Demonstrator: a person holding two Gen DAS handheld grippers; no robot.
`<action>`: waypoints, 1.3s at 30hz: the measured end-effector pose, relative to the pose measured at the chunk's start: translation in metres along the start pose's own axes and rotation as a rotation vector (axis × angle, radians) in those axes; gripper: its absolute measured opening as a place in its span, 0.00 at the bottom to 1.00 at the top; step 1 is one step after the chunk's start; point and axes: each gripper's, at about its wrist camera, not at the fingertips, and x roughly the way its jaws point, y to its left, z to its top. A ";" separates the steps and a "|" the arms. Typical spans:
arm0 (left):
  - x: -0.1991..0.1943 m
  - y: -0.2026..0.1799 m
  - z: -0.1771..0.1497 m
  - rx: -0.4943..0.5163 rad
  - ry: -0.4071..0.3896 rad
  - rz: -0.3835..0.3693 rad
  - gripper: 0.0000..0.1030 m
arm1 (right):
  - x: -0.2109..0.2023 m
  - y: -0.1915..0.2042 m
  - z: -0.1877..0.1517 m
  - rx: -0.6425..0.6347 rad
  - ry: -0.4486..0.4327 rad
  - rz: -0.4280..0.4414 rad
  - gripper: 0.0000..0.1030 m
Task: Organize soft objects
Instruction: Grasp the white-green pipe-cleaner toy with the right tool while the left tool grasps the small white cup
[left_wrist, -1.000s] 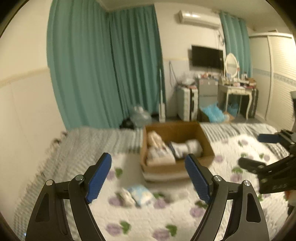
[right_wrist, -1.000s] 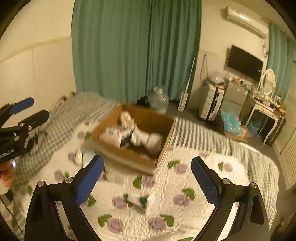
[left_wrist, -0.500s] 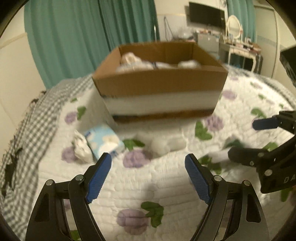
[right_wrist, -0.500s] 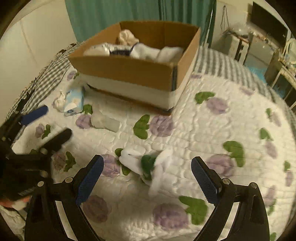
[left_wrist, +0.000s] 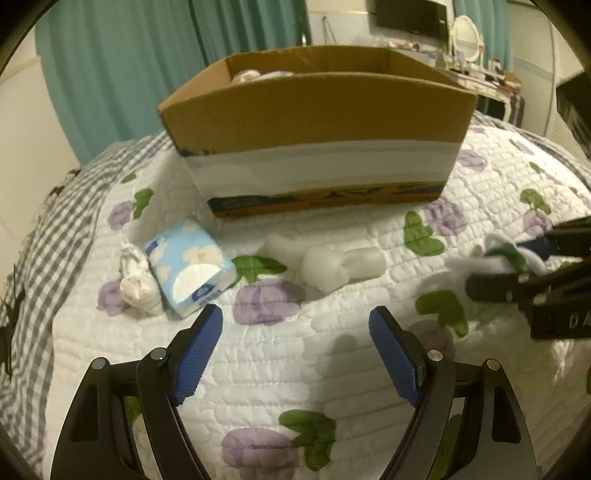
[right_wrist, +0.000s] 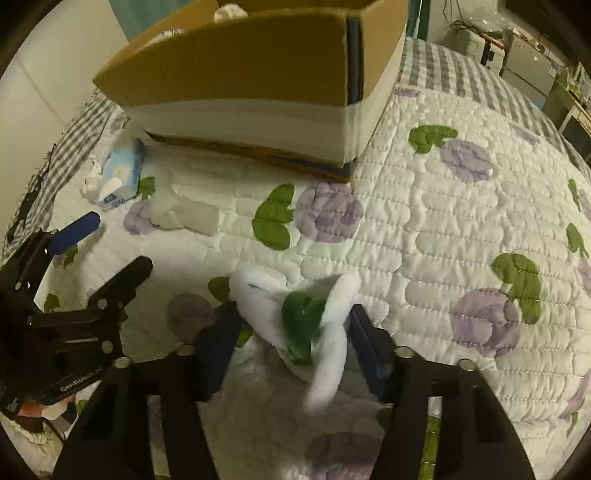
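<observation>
Left wrist view: the left hand-held gripper (left_wrist: 295, 350) hangs low over the quilted bed (left_wrist: 295, 387), its blue-padded jaws spread wide with nothing between them. Just beyond its left jaw lies a light blue tissue pack (left_wrist: 190, 266), with a crumpled white cloth (left_wrist: 136, 280) touching its left side. Slightly right of the pack, a white translucent soft piece (left_wrist: 336, 264) rests on the quilt, near the middle. Farther back stands the cardboard box (left_wrist: 317, 122), open at the top, with pale soft items just showing over its far rim. At the right edge the right hand-held gripper (left_wrist: 517, 266) reaches in, and a white and green plush toy (left_wrist: 495, 258) sits at its tips, blurred.

Right wrist view: the right hand-held gripper (right_wrist: 295, 332) has its jaws closed most of the way in on the white and green plush toy (right_wrist: 303, 317), which lies on the bed (right_wrist: 443, 229) in the near centre; both pads press its sides and a white limb hangs down toward the camera. The cardboard box (right_wrist: 240, 74) stands at the far side, well beyond the toy. To the left of the box lie the tissue pack (right_wrist: 122, 177) and the crumpled white cloth (right_wrist: 90, 181); the translucent soft piece (right_wrist: 184, 212) is between them and the toy. The left hand-held gripper (right_wrist: 110, 243) shows at the left edge, jaws apart and empty.
</observation>
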 end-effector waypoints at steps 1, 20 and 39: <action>0.001 -0.001 0.001 0.001 0.002 -0.007 0.80 | -0.006 -0.001 0.001 0.006 -0.025 0.004 0.52; 0.058 -0.019 0.031 -0.085 0.030 -0.065 0.64 | -0.029 -0.015 0.016 -0.006 -0.185 -0.121 0.52; 0.003 -0.010 0.007 -0.018 -0.014 -0.146 0.14 | -0.048 -0.010 0.008 -0.009 -0.224 -0.103 0.52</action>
